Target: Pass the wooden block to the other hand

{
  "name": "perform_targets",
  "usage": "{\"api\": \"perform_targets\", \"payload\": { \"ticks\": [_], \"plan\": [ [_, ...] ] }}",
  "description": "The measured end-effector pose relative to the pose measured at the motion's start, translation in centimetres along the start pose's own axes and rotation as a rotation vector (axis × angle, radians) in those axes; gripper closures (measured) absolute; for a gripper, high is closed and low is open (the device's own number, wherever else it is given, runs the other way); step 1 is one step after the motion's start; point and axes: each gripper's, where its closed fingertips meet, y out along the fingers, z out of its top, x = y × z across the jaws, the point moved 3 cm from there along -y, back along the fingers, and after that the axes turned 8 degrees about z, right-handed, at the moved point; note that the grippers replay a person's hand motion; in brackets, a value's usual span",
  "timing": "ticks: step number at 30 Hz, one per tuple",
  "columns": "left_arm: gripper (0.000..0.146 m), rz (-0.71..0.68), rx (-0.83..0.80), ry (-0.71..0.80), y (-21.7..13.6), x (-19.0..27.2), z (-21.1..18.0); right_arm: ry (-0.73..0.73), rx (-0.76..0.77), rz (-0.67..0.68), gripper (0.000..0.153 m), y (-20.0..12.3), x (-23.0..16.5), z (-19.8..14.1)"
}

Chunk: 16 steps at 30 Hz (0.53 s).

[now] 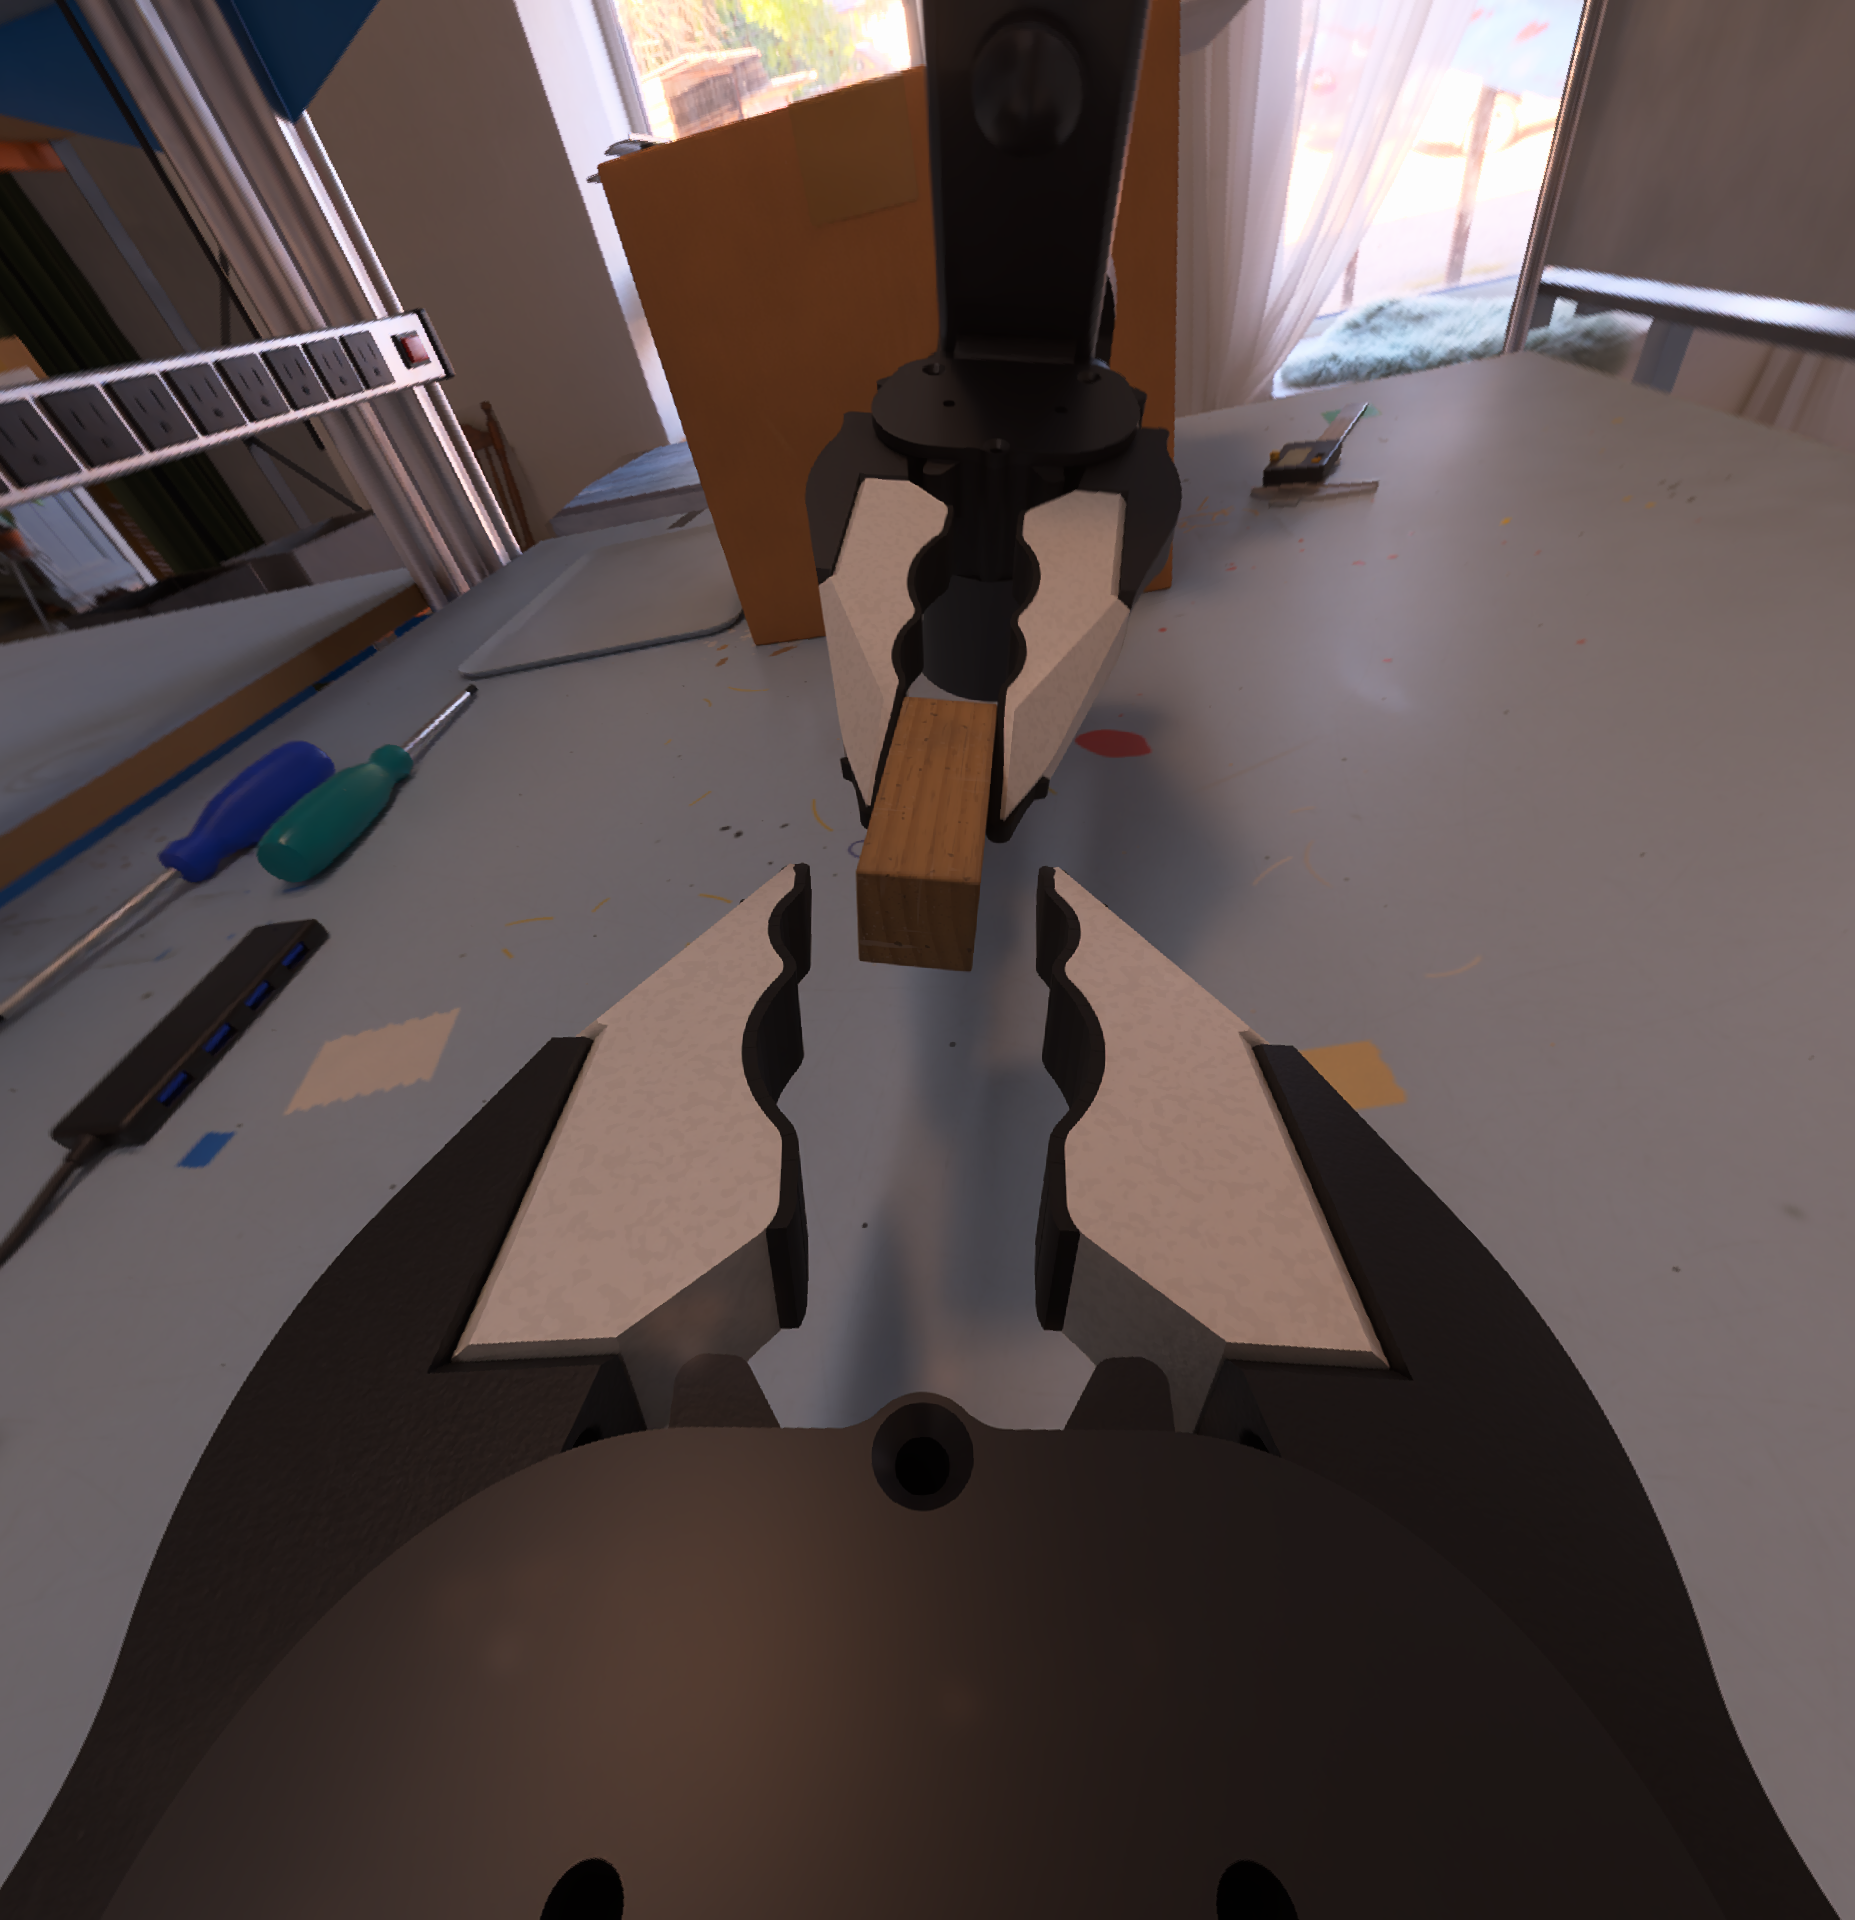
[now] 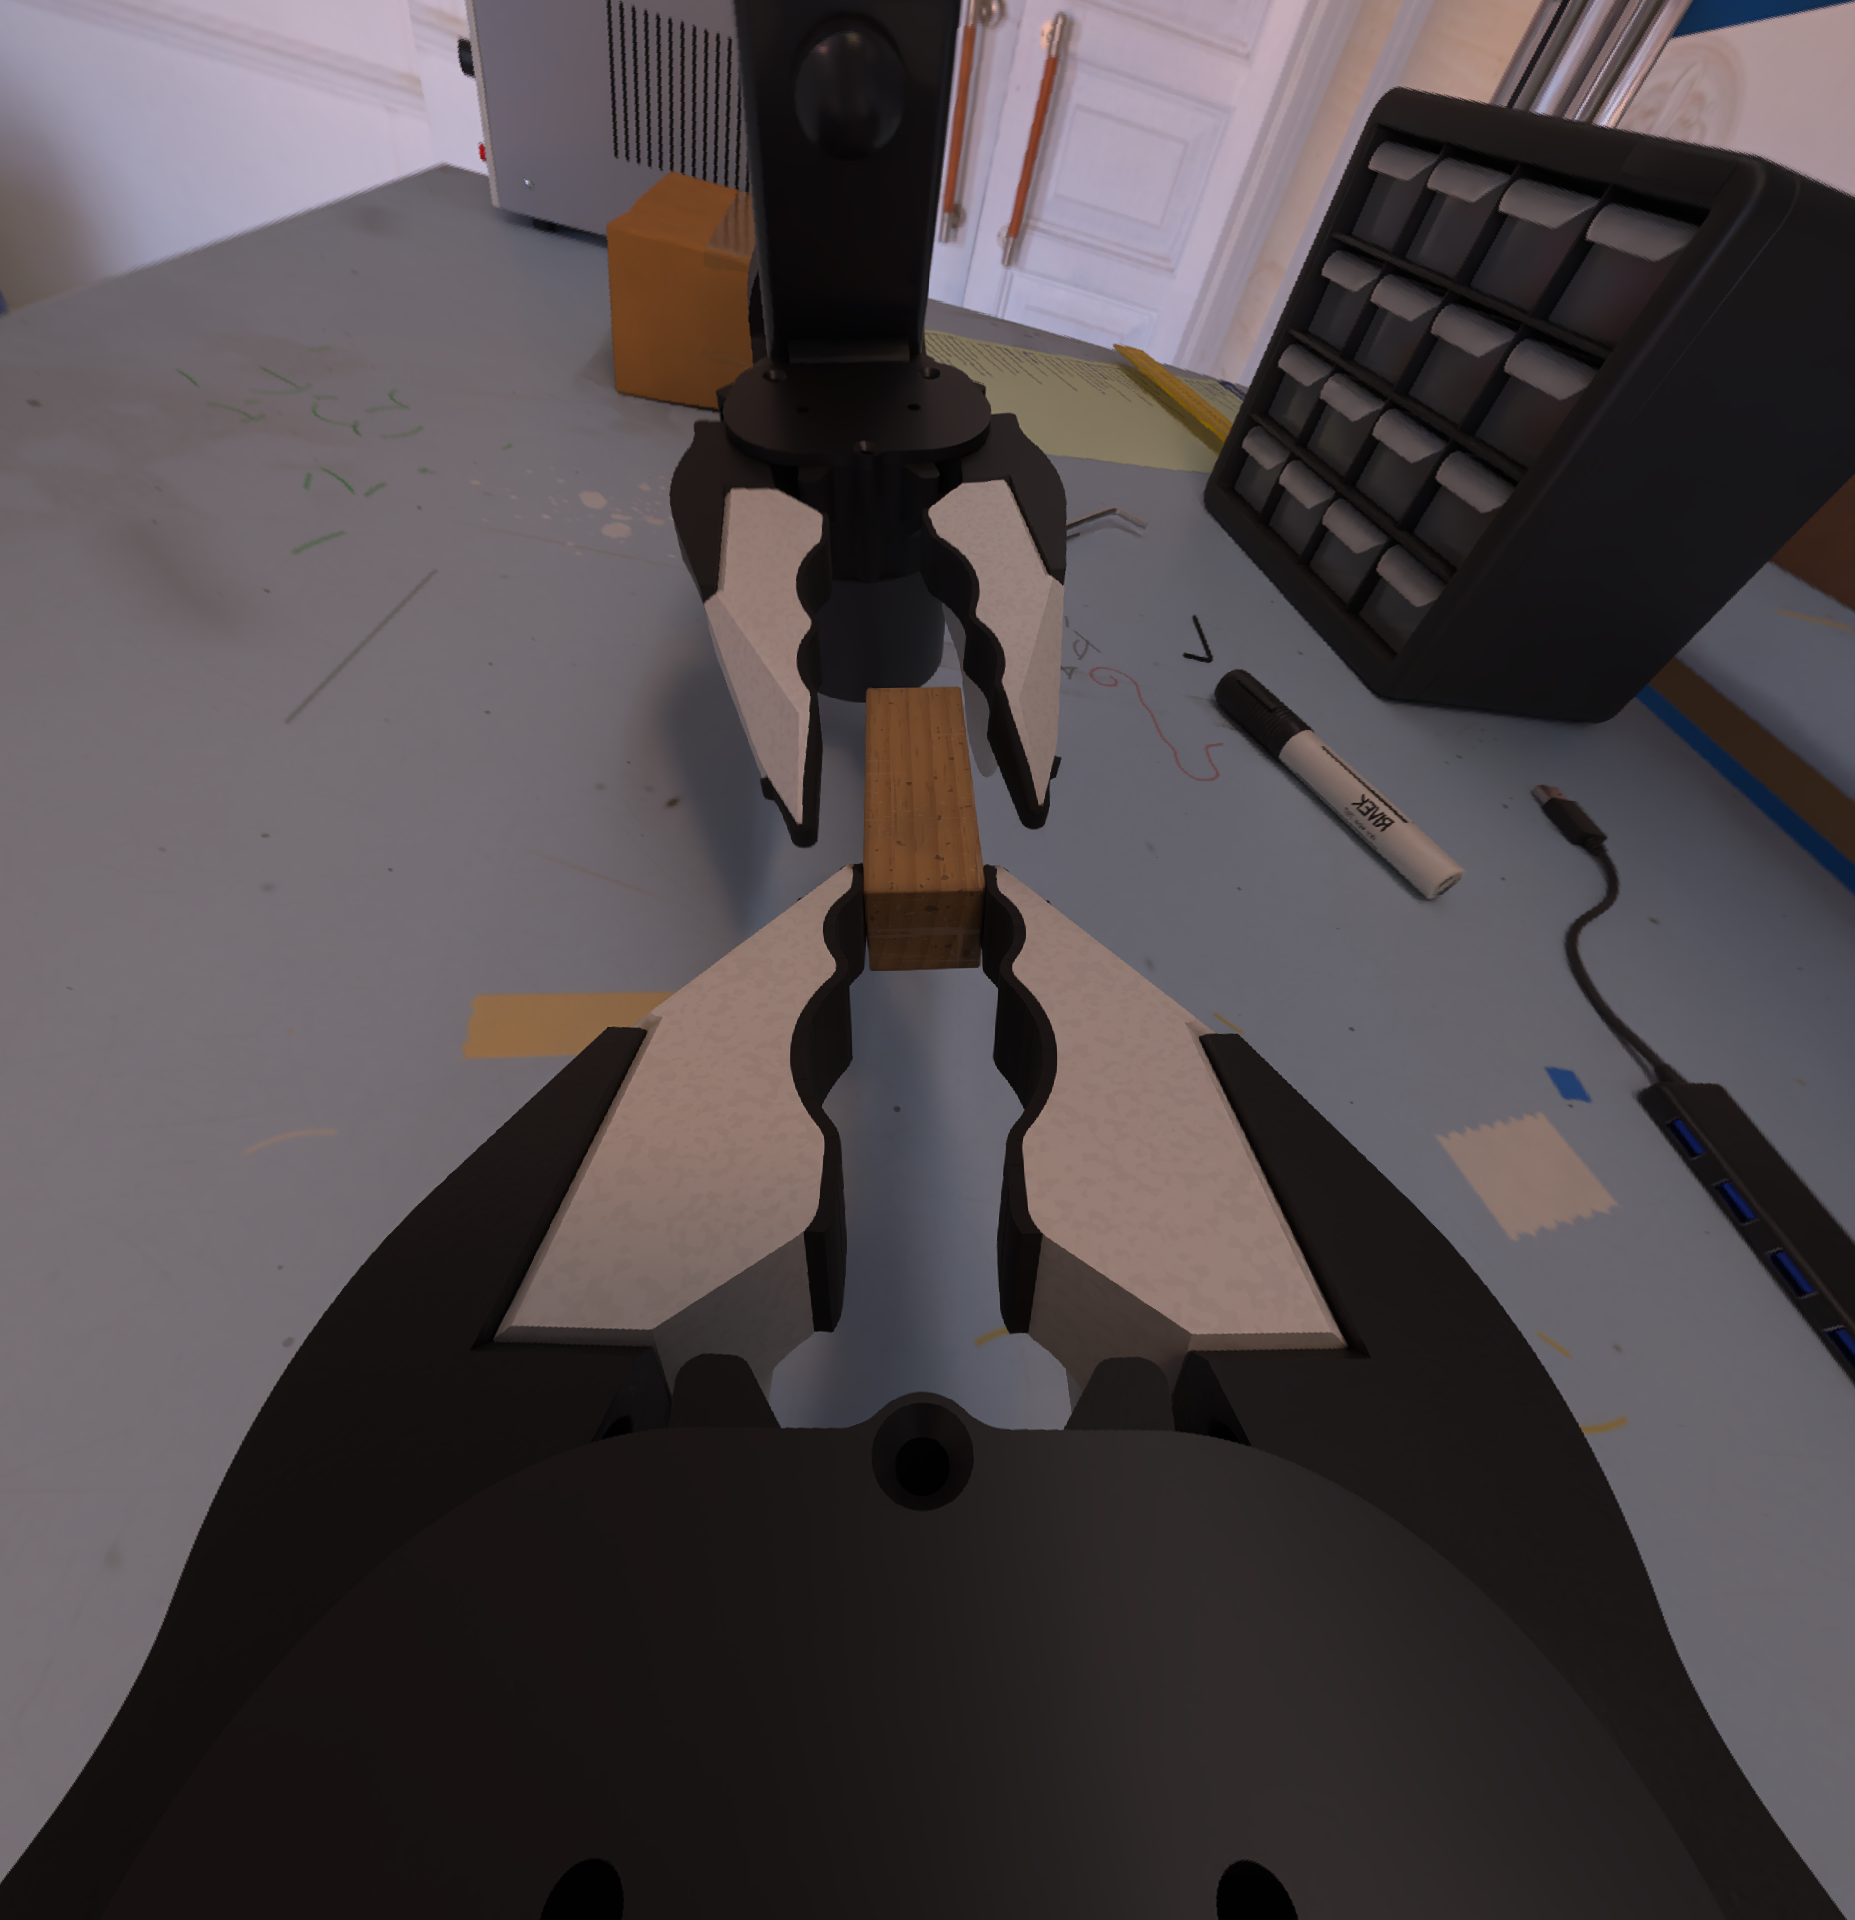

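Between the two grippers, above the grey worktop (image 1: 1525,831), the wooden block (image 2: 921,831) hangs in the air, its long axis running from one gripper toward the other. Its near end in the right wrist view sits pinched between the tips of the right gripper (image 2: 923,914), whose jaws press on both side faces of the block. The left gripper (image 1: 923,894) faces it head-on with jaws spread wider than the block — in the right wrist view the block's far end reaches in between those open fingertips, with a gap showing on each side, while in the left wrist view that end sits just ahead of the tips, touching neither. On the worktop to one side lie a blue-handled screwdriver (image 1: 175,862) and a green-handled screwdriver (image 1: 351,800) close together, and nearer, a black USB hub (image 1: 190,1034) with its cable. A tall cardboard box (image 1: 798,343) stands behind the right gripper, with a caliper (image 1: 1307,462) farther off. To the other side lie a black-capped white marker (image 2: 1338,784) and a black drawer organiser (image 2: 1505,416) — well apart from the block.
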Motion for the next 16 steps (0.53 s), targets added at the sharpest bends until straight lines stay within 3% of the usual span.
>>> {"api": "perform_targets", "payload": {
  "ticks": [9,11,16],
  "plan": [
    [0.091,-0.014,0.052,-0.157,-0.8,-1.0,0.8,-0.149,-0.018,-0.075,0.131,-0.1,0.1,0.2],
    [0.091,0.003,0.046,-0.080,-1.0,-0.9,0.9,-0.141,-0.039,-0.084,0.131,-0.2,0.2,0.0],
    [0.088,0.156,-0.083,0.278,-0.3,-0.5,-0.3,-0.021,-0.053,-0.072,0.131,0.0,0.6,-0.5]
  ]
}}
